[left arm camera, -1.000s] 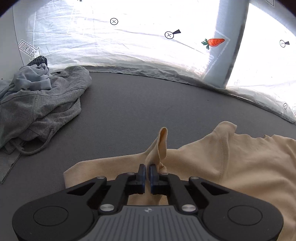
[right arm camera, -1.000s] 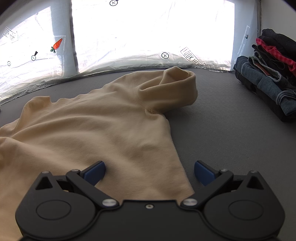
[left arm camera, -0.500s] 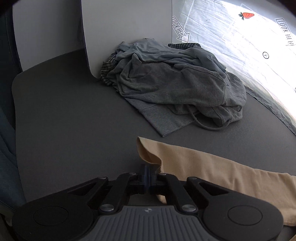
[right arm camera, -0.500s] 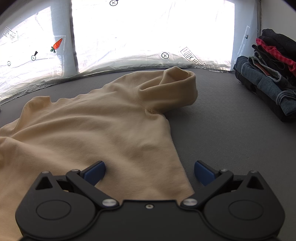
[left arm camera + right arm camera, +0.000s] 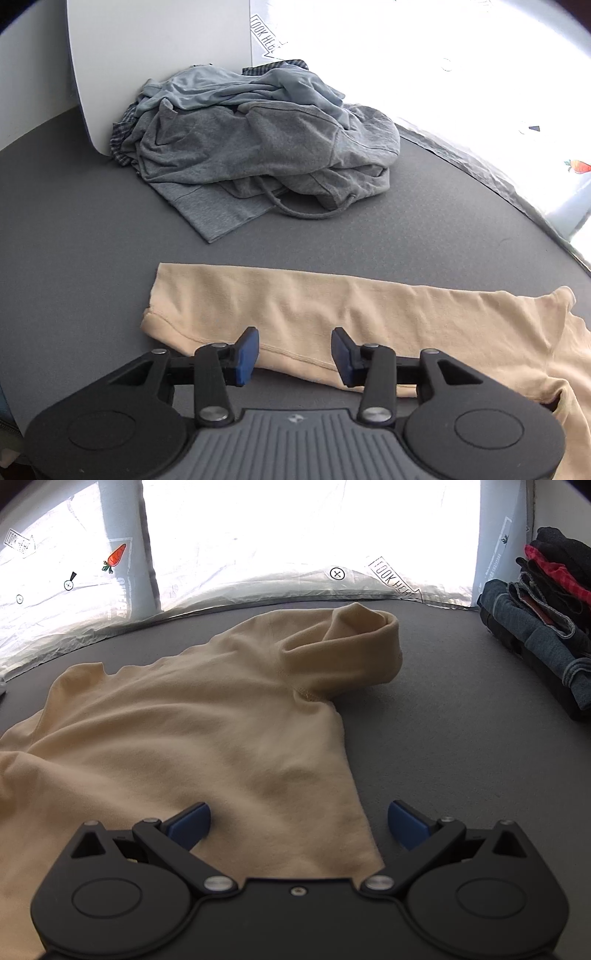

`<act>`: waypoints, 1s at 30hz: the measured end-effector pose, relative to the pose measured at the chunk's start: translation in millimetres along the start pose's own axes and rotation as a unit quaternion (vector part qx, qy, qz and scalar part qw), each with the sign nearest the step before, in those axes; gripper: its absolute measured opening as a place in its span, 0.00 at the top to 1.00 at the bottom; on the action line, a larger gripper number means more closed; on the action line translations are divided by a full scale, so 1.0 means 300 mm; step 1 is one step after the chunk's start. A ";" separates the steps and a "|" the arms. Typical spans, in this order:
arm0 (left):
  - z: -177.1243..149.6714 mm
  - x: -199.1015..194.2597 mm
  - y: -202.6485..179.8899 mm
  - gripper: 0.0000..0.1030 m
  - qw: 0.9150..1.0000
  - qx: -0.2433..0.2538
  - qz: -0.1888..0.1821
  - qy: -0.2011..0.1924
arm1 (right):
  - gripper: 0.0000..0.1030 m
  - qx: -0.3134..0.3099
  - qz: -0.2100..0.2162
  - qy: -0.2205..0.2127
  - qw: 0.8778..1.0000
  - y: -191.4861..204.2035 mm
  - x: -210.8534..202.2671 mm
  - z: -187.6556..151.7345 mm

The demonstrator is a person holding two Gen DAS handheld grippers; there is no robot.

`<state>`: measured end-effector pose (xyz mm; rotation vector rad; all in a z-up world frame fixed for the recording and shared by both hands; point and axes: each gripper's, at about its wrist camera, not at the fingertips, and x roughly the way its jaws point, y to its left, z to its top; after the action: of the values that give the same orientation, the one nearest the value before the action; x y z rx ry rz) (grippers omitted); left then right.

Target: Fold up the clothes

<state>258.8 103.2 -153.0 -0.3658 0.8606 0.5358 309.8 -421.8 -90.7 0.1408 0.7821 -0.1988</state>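
A cream shirt (image 5: 192, 723) lies spread on the grey table (image 5: 443, 746). One sleeve (image 5: 295, 299) is stretched out flat to the left in the left wrist view. My left gripper (image 5: 294, 350) hovers over that sleeve's near hem with its jaws opening, and the pads do not press on the cloth. The other sleeve (image 5: 347, 646) is rumpled near the back. My right gripper (image 5: 298, 821) stands wide open over the shirt's lower right edge, gripping nothing.
A heap of grey and blue clothes (image 5: 258, 147) lies at the back left against a white panel (image 5: 147, 55). A stack of folded dark garments (image 5: 539, 635) sits at the far right. Bright plastic sheeting (image 5: 295, 535) walls the back.
My left gripper pulled the sleeve out to the left while shut on it, then let go; the sleeve now lies flat. The right gripper stayed still and open.
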 end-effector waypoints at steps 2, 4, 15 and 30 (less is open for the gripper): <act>-0.035 0.008 -0.125 0.49 0.998 0.044 -0.029 0.014 | 0.00 0.003 0.022 0.020 1.000 -0.026 -0.007 0.022; -0.083 0.010 -0.247 0.43 0.994 0.092 -0.047 0.023 | 0.00 0.027 0.039 0.027 0.999 -0.065 -0.019 0.034; -0.370 0.024 -0.657 0.23 0.959 0.266 -0.083 0.039 | 0.01 0.066 -0.006 -0.037 0.997 -0.317 0.003 0.132; -0.355 0.115 -0.651 0.00 0.974 0.198 -0.063 0.092 | 0.57 0.018 0.063 -0.015 0.998 -0.367 0.338 0.347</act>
<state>325.2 -98.8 -227.0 -0.1026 1.0904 0.2038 426.1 -562.3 -95.5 0.2194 0.7369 -0.0961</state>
